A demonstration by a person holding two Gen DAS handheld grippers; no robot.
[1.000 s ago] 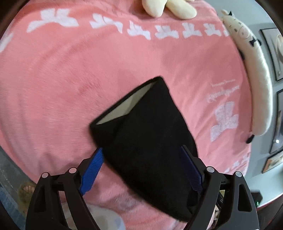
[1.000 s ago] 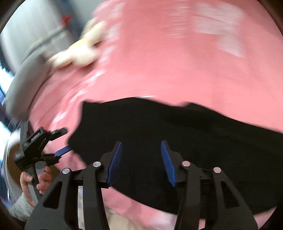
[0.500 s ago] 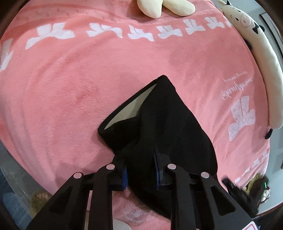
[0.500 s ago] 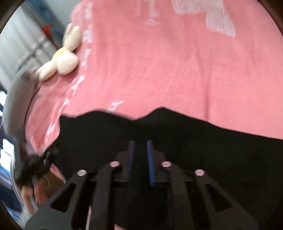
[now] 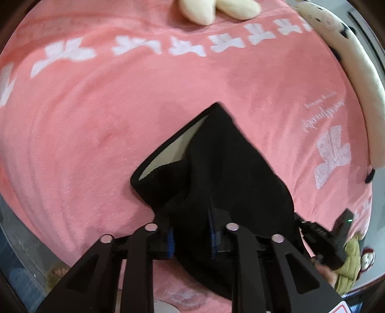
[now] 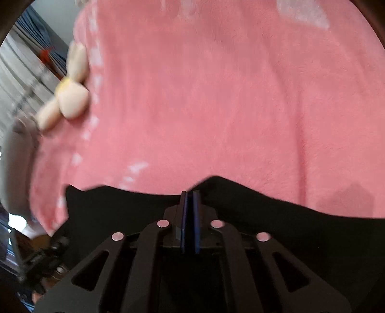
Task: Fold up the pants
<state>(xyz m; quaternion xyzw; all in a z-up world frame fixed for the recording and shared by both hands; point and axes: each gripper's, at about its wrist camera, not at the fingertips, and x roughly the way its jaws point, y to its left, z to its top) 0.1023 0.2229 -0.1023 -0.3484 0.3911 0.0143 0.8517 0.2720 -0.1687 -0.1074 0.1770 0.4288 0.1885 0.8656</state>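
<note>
Black pants point(image 5: 228, 168) lie on a pink blanket point(image 5: 96, 120), one open end showing a pale lining point(image 5: 173, 149). My left gripper point(image 5: 191, 231) has its jaws closing on a bunched fold at the near edge of that end, with cloth packed between the blue pads. In the right wrist view the pants point(image 6: 288, 228) stretch across the bottom. My right gripper point(image 6: 190, 199) is shut, pads almost together, pinching the far edge, which rises in a small peak there. My right gripper also shows at the lower right of the left wrist view point(image 5: 332, 236).
The pink blanket point(image 6: 216, 96) spreads wide beyond the pants. A cream plush toy point(image 5: 216, 9) lies at its far edge, and a long white plush point(image 5: 356, 72) along the right side. The cream plush point(image 6: 72, 96) and a grey headboard show at left in the right wrist view.
Both grippers went from open to shut on the pants. The right one slid forward to the far edge of the cloth, and the fabric bunched up between the left pads.
</note>
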